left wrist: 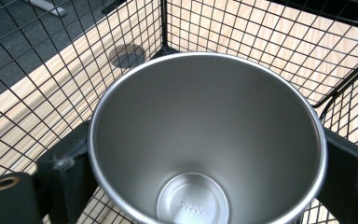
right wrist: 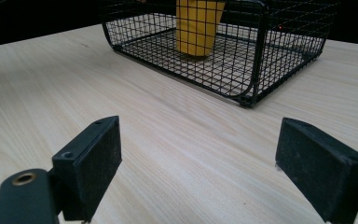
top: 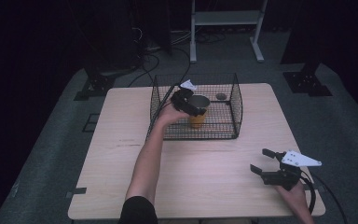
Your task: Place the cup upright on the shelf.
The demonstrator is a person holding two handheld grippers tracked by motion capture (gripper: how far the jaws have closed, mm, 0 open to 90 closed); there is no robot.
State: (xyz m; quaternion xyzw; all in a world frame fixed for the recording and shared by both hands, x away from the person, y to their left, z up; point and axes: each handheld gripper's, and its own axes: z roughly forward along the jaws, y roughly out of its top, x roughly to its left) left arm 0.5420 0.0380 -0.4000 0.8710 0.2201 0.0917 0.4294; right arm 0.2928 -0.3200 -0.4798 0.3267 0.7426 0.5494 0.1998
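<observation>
Steel-lined yellow cup (top: pixel 198 110) stood upright inside wire basket (top: pixel 235 105); left gripper (top: pixel 186 103) clamped its sides just below the rim. Right gripper (top: pixel 266 163) hovered spread and empty, well apart over bench (top: pixel 205 177).

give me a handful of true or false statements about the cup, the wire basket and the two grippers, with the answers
1. The yellow cup stands inside the wire basket. True.
2. The left gripper has its jaws on either side of the cup. True.
3. The cup is full of liquid. False: the left gripper view shows a bare metal bottom.
4. The right gripper holds a second cup. False: its jaws are spread wide with nothing between them, over the wooden table.
5. The cup lies on its side. False: it stands upright, mouth up.
</observation>
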